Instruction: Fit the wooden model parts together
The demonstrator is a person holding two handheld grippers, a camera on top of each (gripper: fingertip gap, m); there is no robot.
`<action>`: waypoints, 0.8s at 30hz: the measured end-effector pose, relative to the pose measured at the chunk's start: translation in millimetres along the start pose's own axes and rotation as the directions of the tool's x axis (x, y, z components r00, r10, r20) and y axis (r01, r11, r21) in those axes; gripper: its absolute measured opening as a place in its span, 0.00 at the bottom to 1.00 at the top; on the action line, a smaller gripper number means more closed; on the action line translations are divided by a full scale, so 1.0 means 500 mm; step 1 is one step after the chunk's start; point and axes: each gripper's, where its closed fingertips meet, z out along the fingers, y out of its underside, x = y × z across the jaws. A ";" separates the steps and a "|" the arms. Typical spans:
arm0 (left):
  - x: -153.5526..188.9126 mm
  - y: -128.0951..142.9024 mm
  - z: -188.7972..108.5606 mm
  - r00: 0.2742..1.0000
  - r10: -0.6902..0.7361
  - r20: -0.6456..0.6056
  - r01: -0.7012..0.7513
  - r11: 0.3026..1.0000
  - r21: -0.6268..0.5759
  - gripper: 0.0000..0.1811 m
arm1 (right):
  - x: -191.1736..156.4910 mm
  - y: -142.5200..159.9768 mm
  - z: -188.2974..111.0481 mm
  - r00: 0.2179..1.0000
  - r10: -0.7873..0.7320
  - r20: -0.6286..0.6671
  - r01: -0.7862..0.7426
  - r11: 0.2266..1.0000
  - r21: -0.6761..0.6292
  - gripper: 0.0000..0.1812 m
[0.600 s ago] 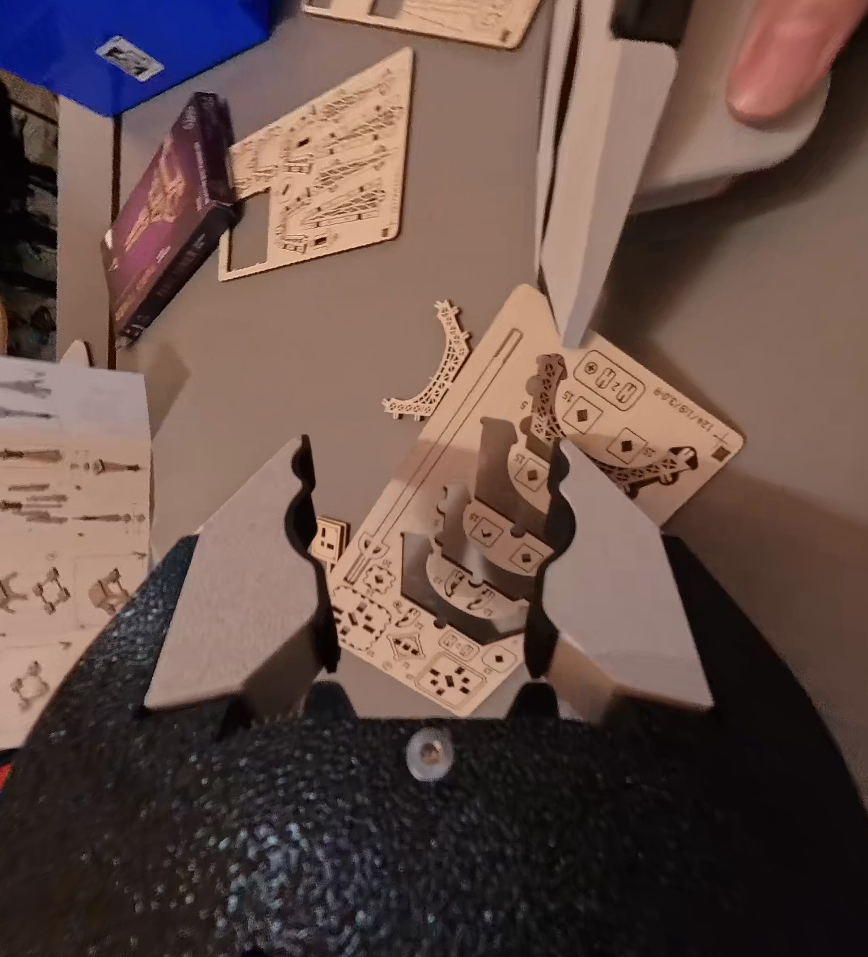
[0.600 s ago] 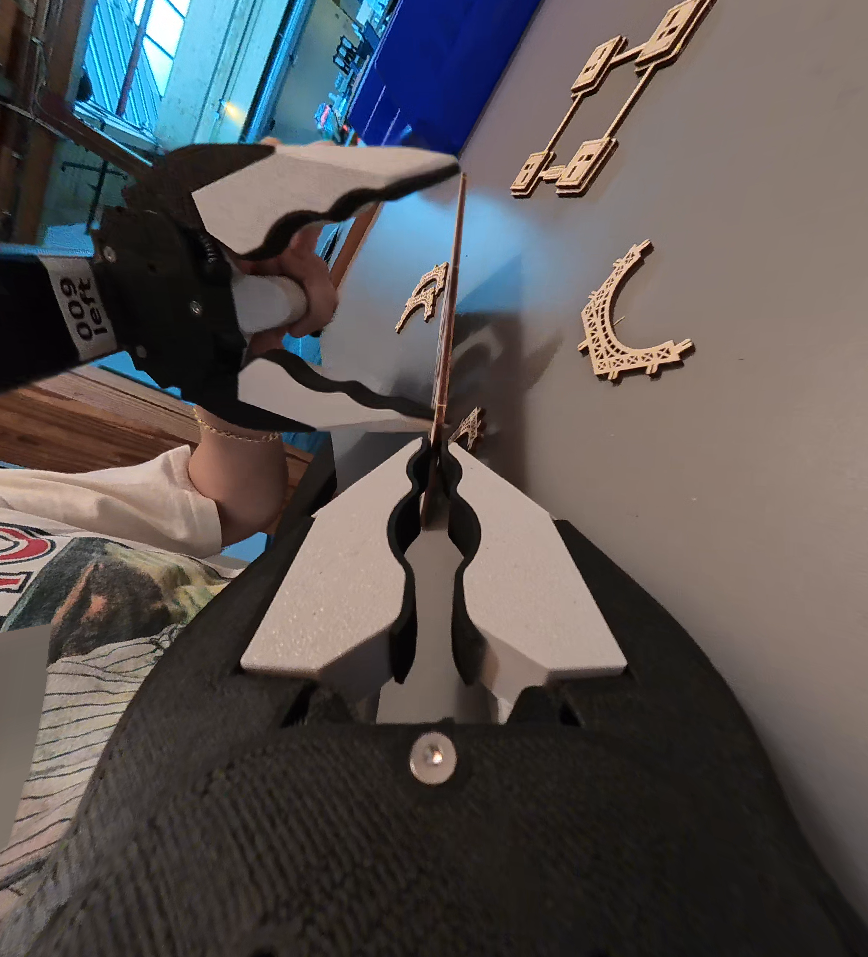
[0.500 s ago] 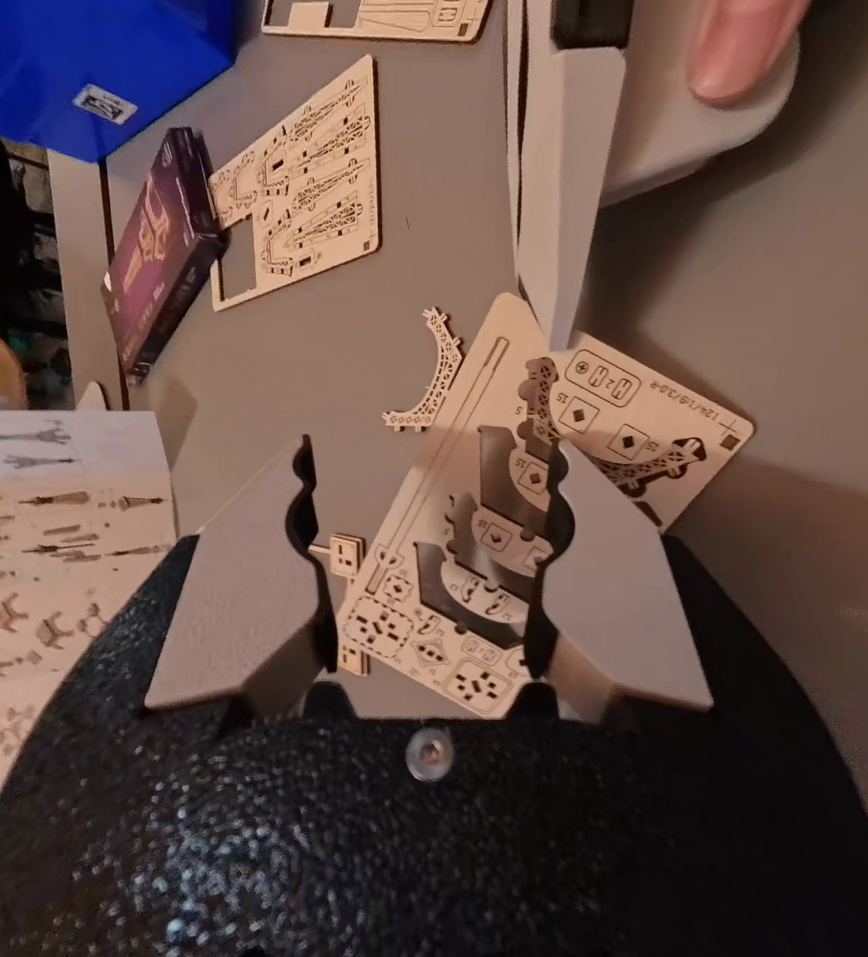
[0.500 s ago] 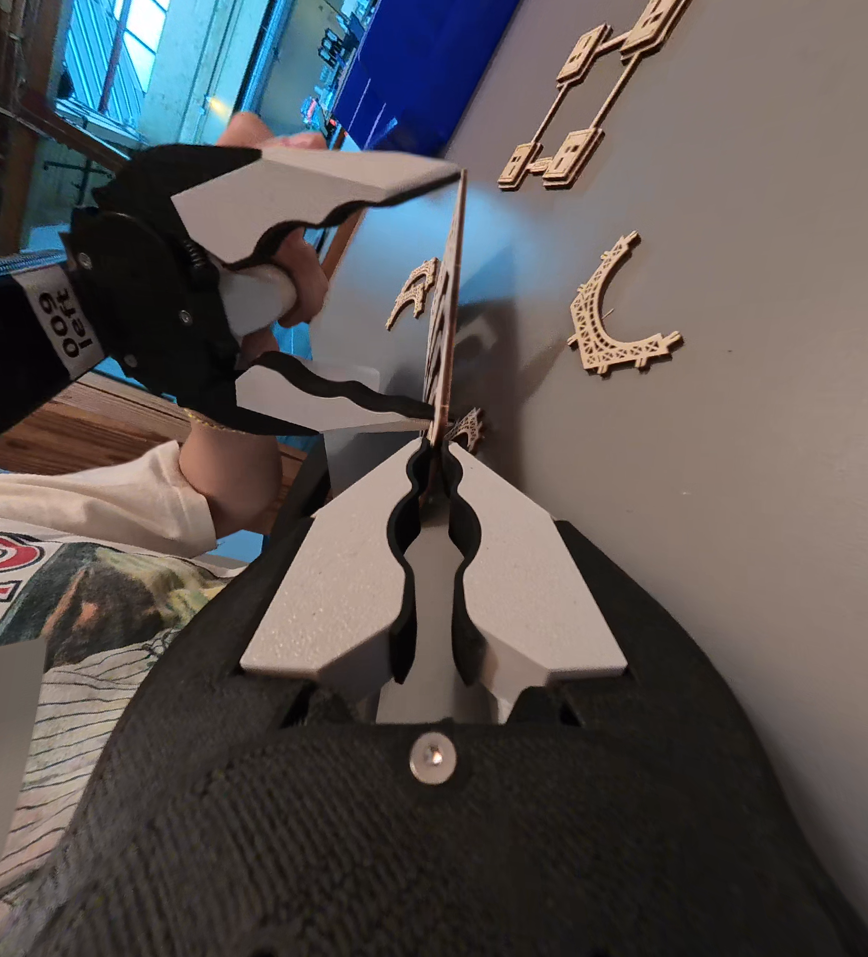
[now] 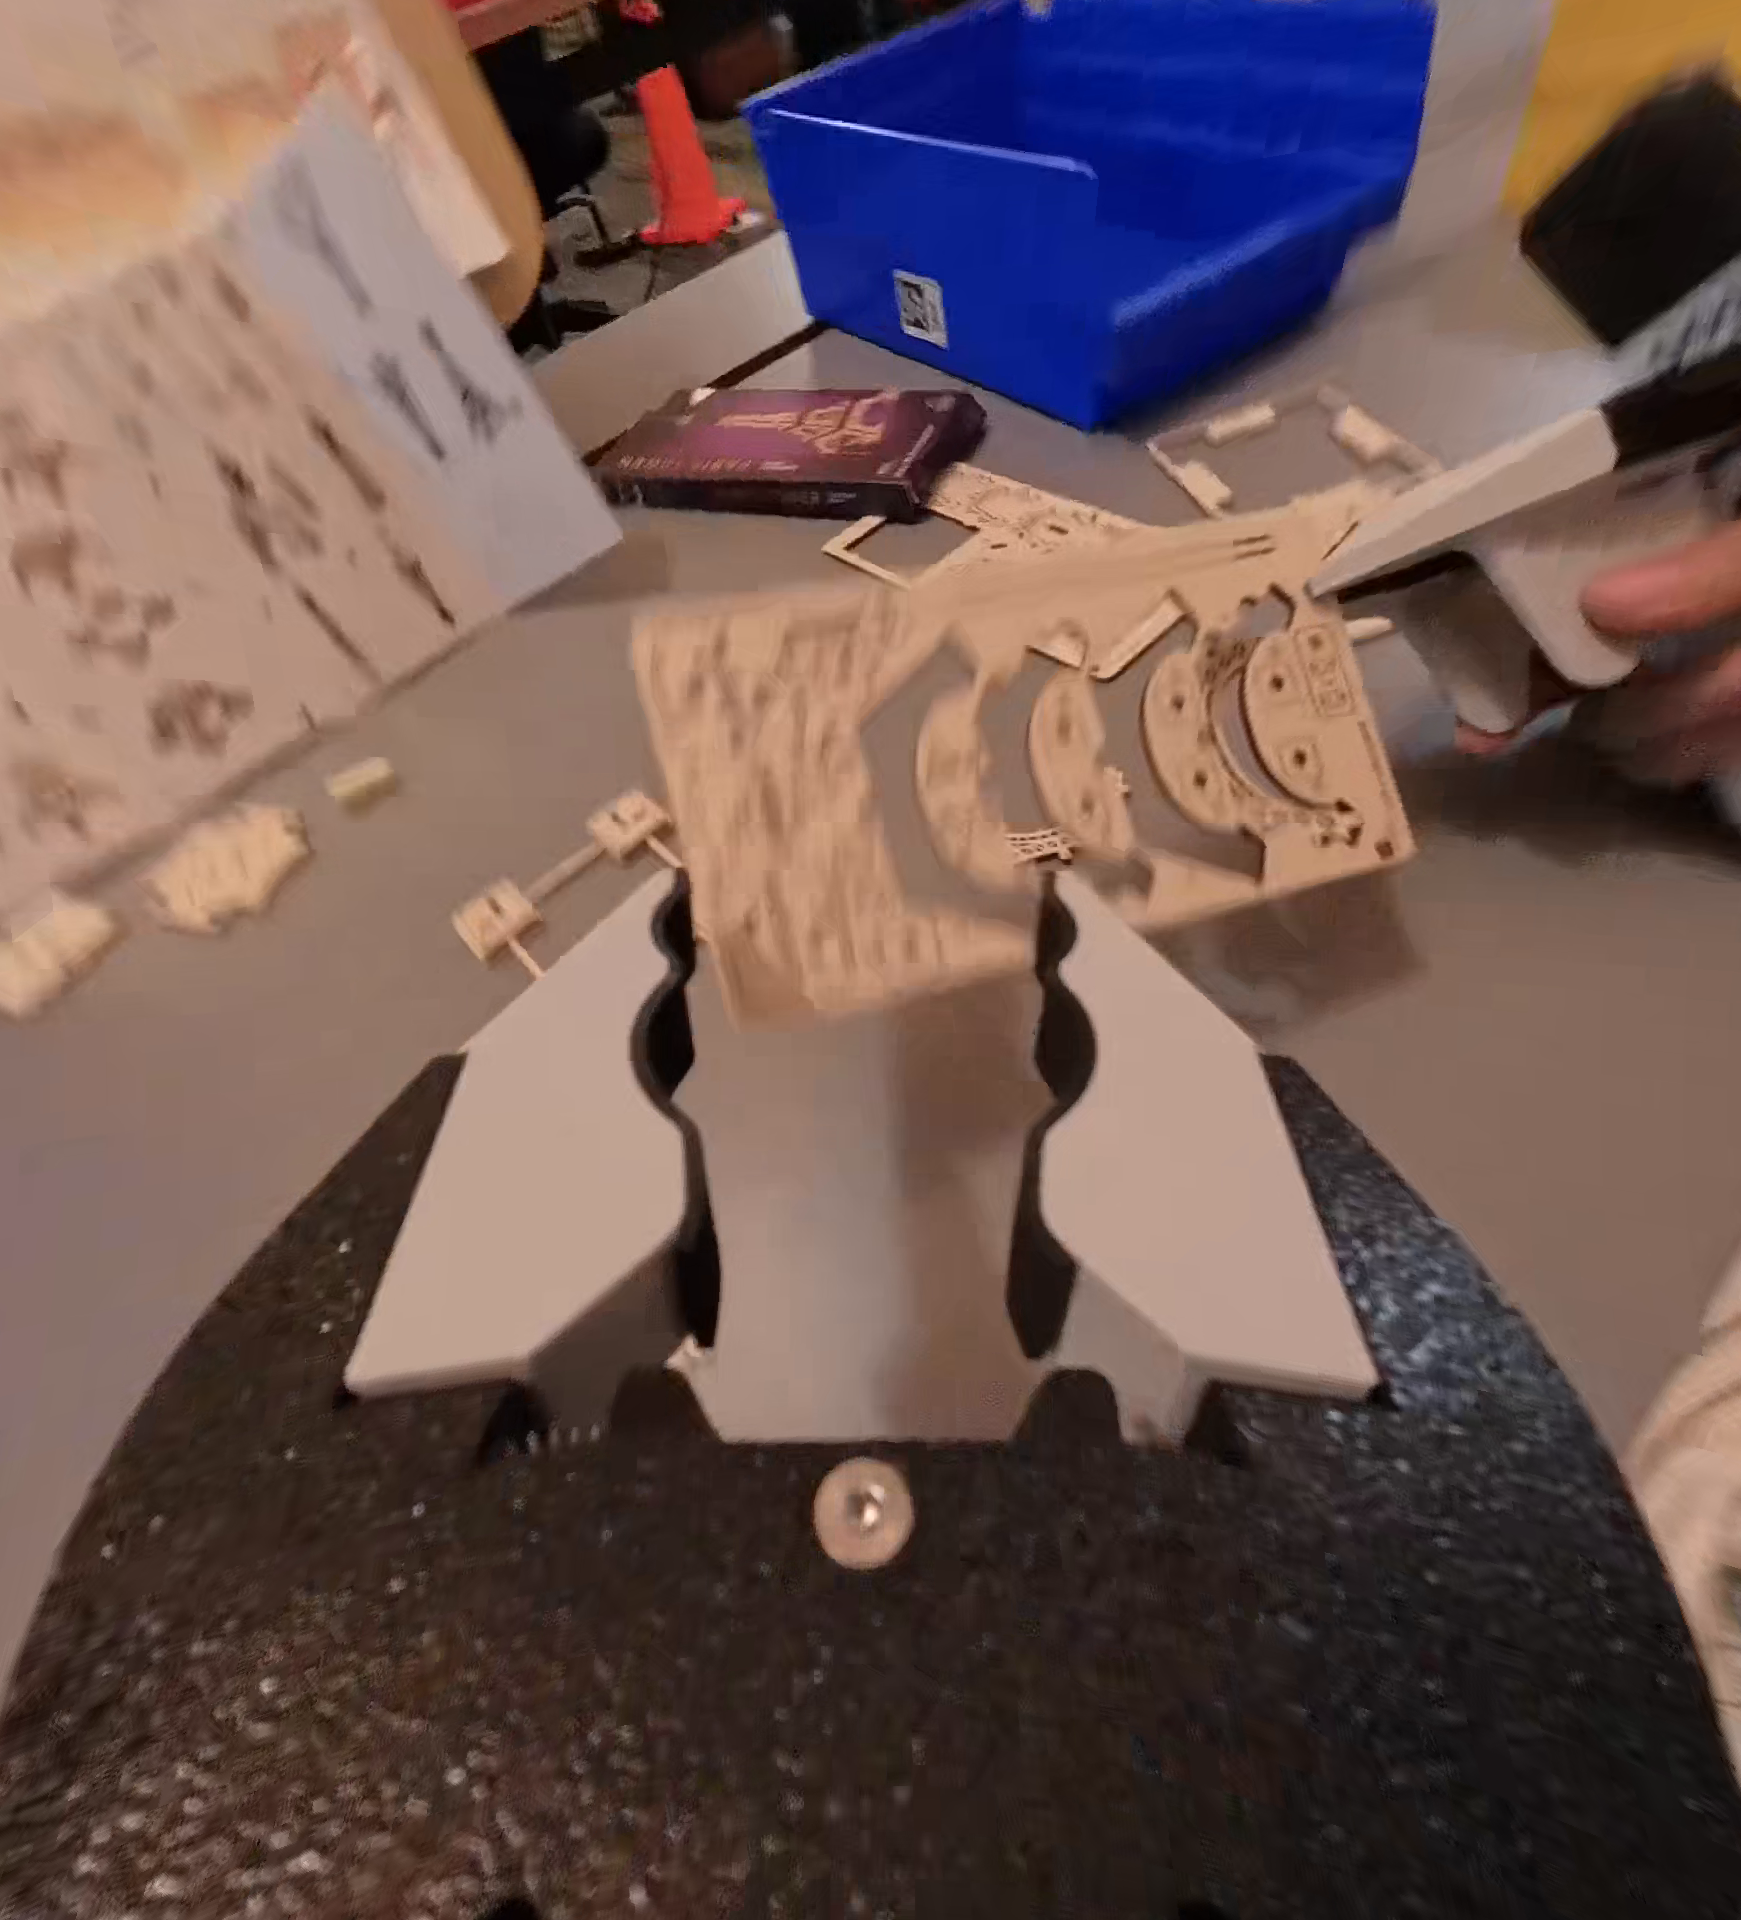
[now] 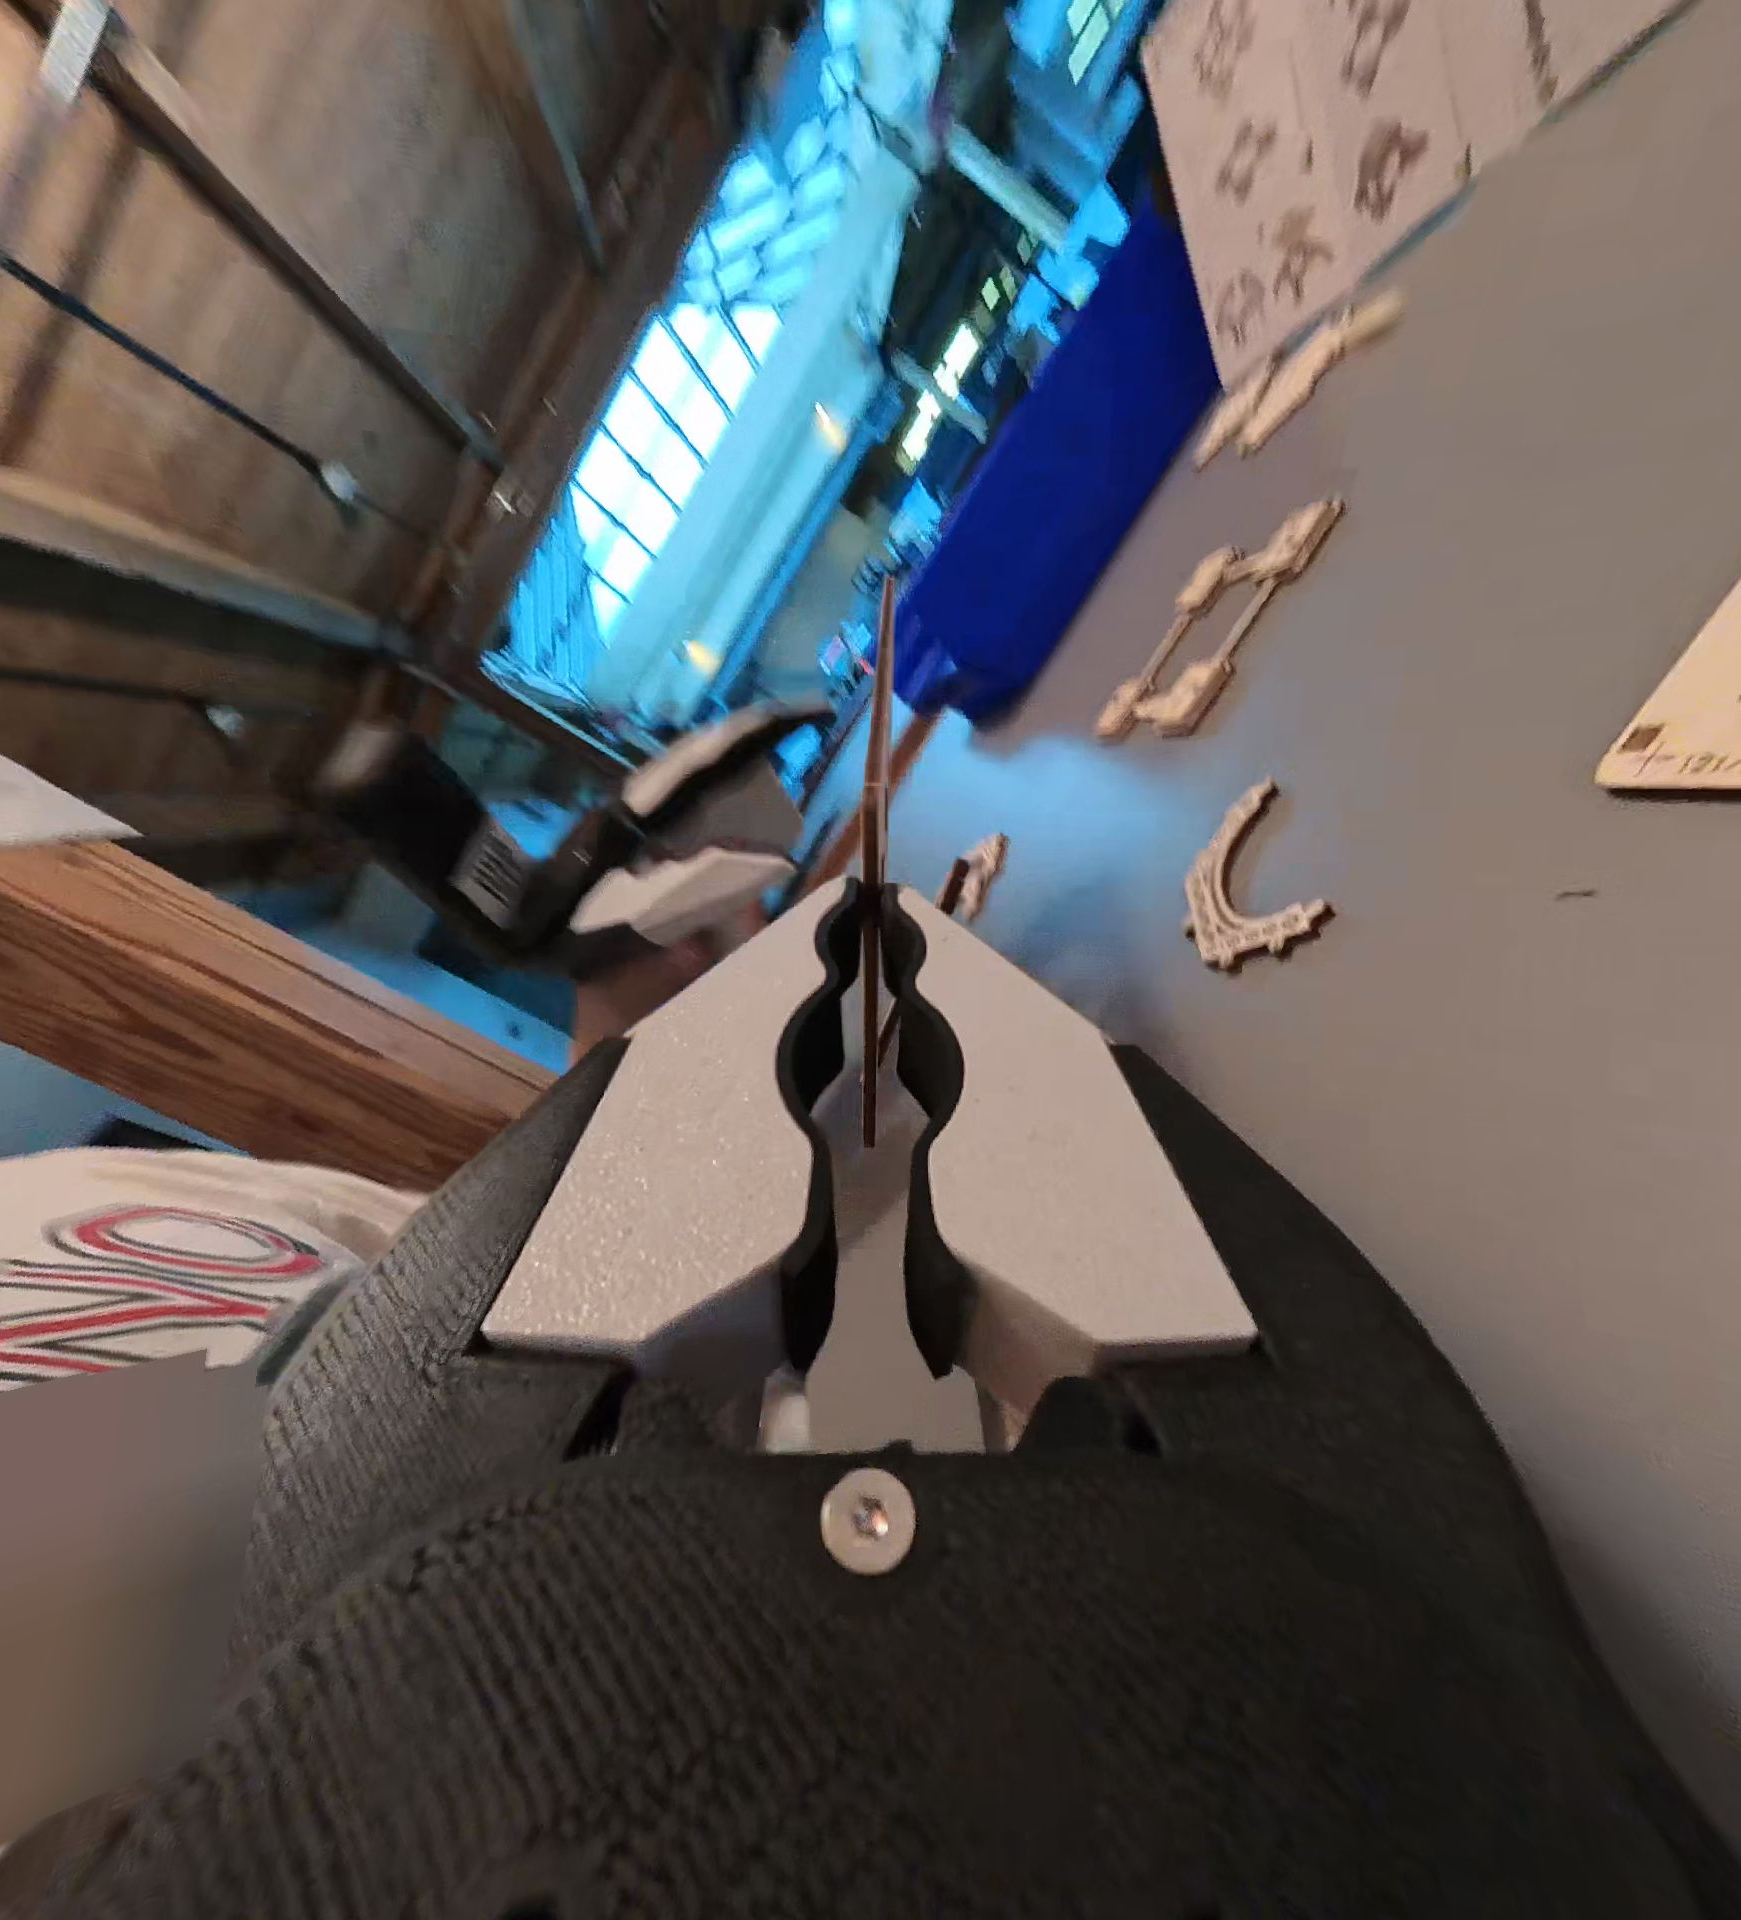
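Two grippers show: the left gripper (image 5: 861,997) and the right gripper (image 6: 874,914). Wooden sheets number at least three: one (image 5: 1032,800) held up, one (image 5: 1011,520) flat by the box, another (image 6: 1739,675) at the right wrist view's edge. There is one blue bin (image 5: 1084,208), one purple box (image 5: 793,452), one instruction sheet (image 5: 201,520), two square frames (image 5: 565,883) (image 5: 1271,436) and two loose arches (image 6: 1245,899) (image 6: 980,873); smaller blurred bits cannot be counted.

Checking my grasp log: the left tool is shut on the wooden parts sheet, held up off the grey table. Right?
Not quite. The right tool is shut on the wooden parts sheet, held above the grey table; the right wrist view shows the sheet edge-on between its fingers. The left tool is open and empty.
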 end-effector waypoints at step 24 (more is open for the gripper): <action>0.167 -0.032 0.002 0.153 -0.615 -0.774 0.732 0.597 -0.329 0.13 | -0.112 0.049 0.028 0.936 -0.107 0.336 0.140 0.987 -0.075 0.00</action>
